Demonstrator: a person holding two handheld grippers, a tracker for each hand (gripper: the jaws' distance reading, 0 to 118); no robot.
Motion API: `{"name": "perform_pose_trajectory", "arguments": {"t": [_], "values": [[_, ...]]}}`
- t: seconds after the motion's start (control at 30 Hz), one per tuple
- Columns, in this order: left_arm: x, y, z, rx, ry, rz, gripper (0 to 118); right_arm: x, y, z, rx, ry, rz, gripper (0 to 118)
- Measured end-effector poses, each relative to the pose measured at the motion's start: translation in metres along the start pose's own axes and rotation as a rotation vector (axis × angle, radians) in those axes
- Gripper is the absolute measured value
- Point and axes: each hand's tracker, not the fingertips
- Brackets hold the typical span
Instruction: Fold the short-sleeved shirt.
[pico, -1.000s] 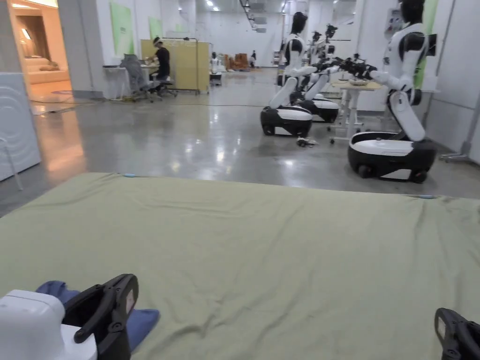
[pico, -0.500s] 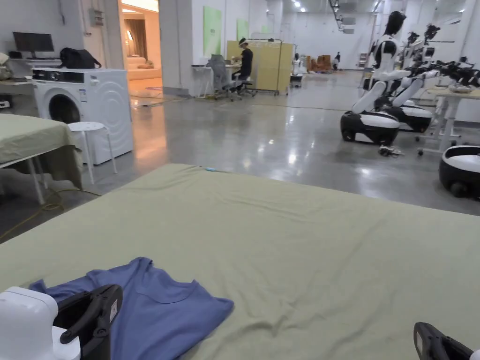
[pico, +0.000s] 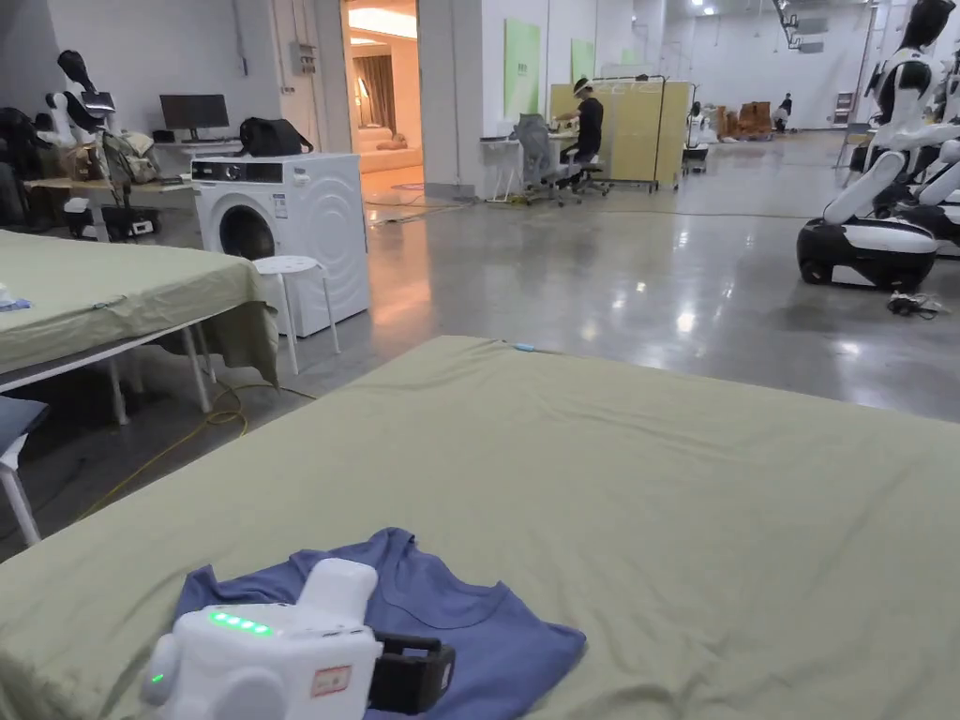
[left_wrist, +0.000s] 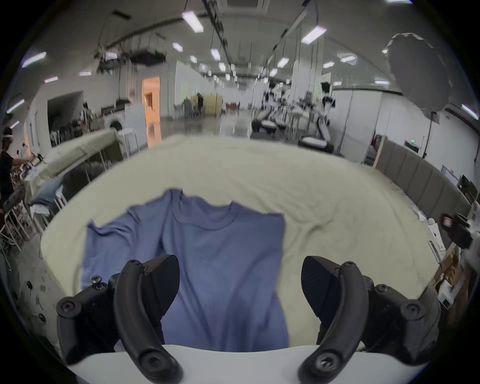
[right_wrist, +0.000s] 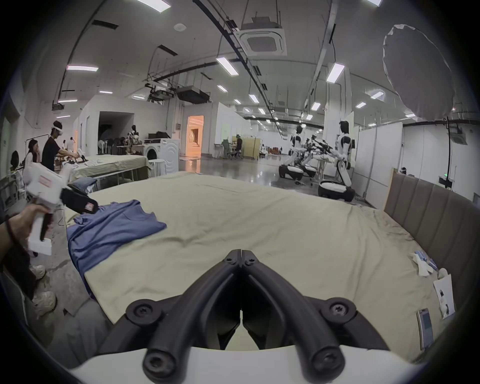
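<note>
The blue short-sleeved shirt (left_wrist: 220, 259) is lying near the left front corner of the green-covered surface (pico: 656, 506), collar pointing away from the person, its body lying mostly flat with one sleeve side rumpled (the lower part is hanging over the near edge in the right gripper view). The left gripper (left_wrist: 240, 288) is hovering above the shirt with its jaws spread wide apart and nothing between them; in the head view its white housing is sitting over the near part of the cloth. The right gripper (right_wrist: 241, 256) is hanging over bare green cover well to the right of the shirt, its jaws pressed together at the tips and gripping nothing. A washing machine (pico: 291, 234) is standing beyond the surface on the left.
</note>
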Motion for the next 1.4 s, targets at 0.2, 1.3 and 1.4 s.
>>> {"name": "perform_pose_trajectory", "arguments": {"t": [0.2,1.3,1.4], "values": [[-0.033,0.019,-0.103,-0.189,0.074,0.109,80,0.016,-0.014,0.001,-0.085,-0.103,-0.001,0],[0.278,0.217,-0.052,0.078,-0.436,-0.150,9,0.093,-0.034,0.071,-0.101,-0.245,-0.188,0],[0.360,0.142,-0.082,-0.044,-0.601,-0.200,9,0.104,-0.033,0.084,-0.100,-0.282,-0.207,0]]}}
